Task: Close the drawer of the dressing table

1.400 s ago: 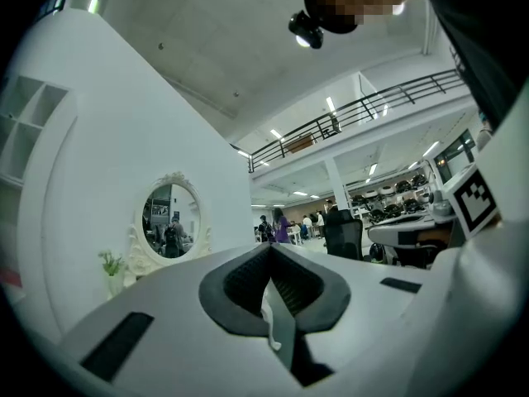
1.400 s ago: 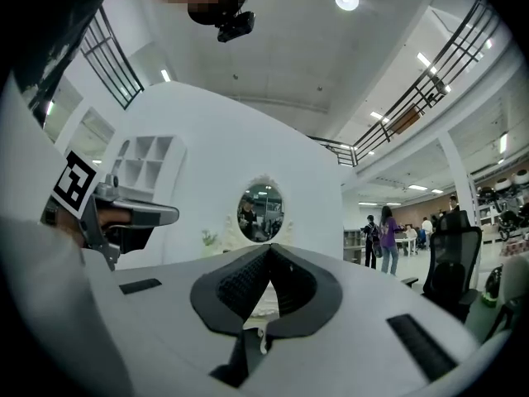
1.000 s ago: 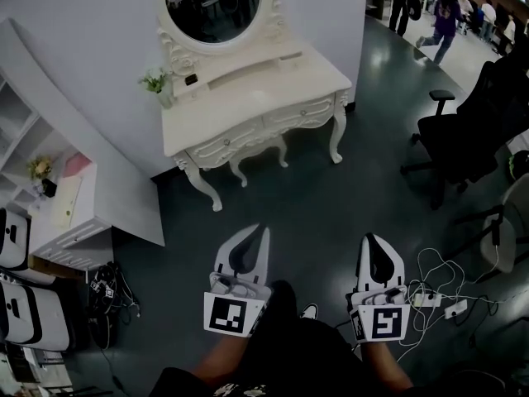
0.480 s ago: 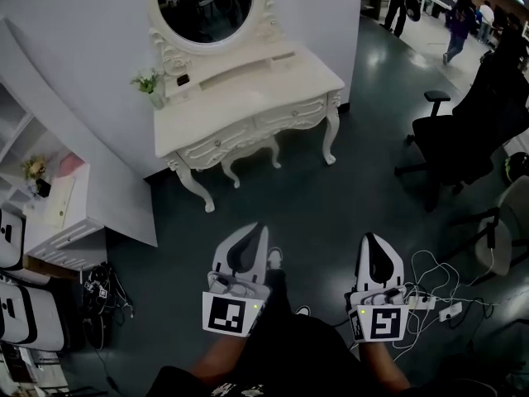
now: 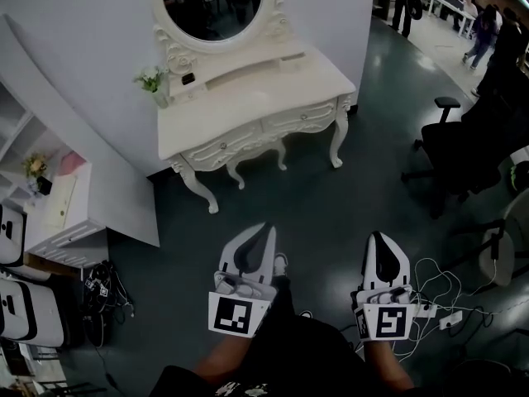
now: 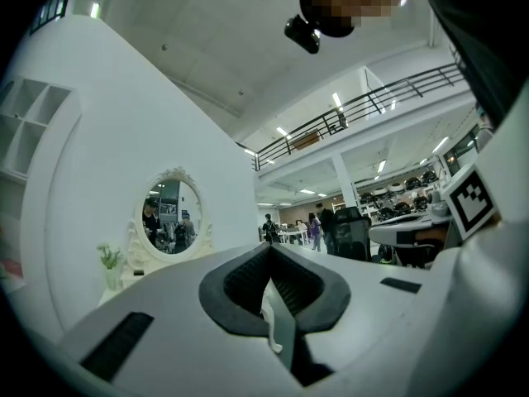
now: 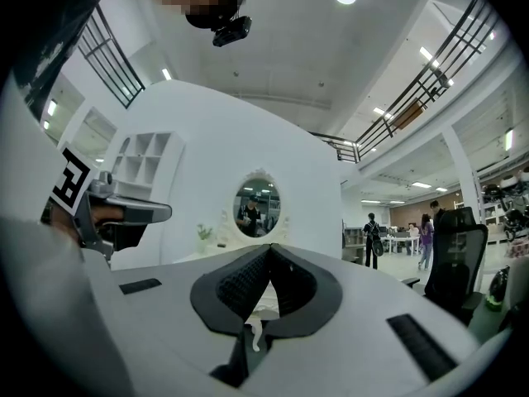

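standing ahead of the jaws: table (image 5: pixel 248 106) on dark floor (image 5: pixel 331 213), against wall (image 5: pixel 83 31); left gripper (image 5: pixel 267 230), right gripper (image 5: pixel 377 238) jaws pressed together.

The dressing table (image 5: pixel 248 98) is cream-white, with carved curved legs and an oval mirror (image 5: pixel 212 2), and stands upright against the white wall (image 5: pixel 99 48). Below its top, the left drawer (image 5: pixel 221 145) and the right drawer (image 5: pixel 302 116) sit side by side. Whether either drawer projects from the front cannot be determined.
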A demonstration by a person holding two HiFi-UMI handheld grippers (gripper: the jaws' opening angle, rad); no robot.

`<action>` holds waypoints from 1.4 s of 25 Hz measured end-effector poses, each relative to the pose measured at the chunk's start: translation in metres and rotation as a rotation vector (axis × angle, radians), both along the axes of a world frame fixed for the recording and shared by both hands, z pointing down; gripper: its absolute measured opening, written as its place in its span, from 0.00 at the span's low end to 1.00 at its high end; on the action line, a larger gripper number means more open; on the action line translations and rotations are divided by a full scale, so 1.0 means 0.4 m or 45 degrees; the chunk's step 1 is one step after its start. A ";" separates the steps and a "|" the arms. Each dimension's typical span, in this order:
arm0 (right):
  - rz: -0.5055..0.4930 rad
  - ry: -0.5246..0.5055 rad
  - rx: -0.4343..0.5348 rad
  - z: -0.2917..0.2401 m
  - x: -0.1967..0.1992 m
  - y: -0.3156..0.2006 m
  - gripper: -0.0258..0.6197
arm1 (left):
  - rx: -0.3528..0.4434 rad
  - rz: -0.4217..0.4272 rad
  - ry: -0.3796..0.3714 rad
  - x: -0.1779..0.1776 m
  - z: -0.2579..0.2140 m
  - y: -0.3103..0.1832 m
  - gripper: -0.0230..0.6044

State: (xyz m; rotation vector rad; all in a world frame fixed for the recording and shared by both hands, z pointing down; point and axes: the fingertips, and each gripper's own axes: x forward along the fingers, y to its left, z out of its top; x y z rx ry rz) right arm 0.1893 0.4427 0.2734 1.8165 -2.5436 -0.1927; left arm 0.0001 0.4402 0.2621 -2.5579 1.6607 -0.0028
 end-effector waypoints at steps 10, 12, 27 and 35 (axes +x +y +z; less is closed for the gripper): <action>0.000 0.007 -0.028 0.012 -0.038 -0.096 0.04 | -0.017 0.018 0.006 -0.030 0.009 -0.102 0.04; 0.006 0.009 -0.032 0.009 -0.045 -0.114 0.04 | -0.015 0.024 0.007 -0.037 0.005 -0.124 0.04; 0.024 0.003 -0.054 0.017 -0.107 -0.268 0.04 | -0.033 0.046 0.009 -0.095 0.011 -0.281 0.04; 0.051 0.008 -0.071 0.019 -0.139 -0.363 0.04 | -0.046 0.088 0.009 -0.121 0.012 -0.389 0.04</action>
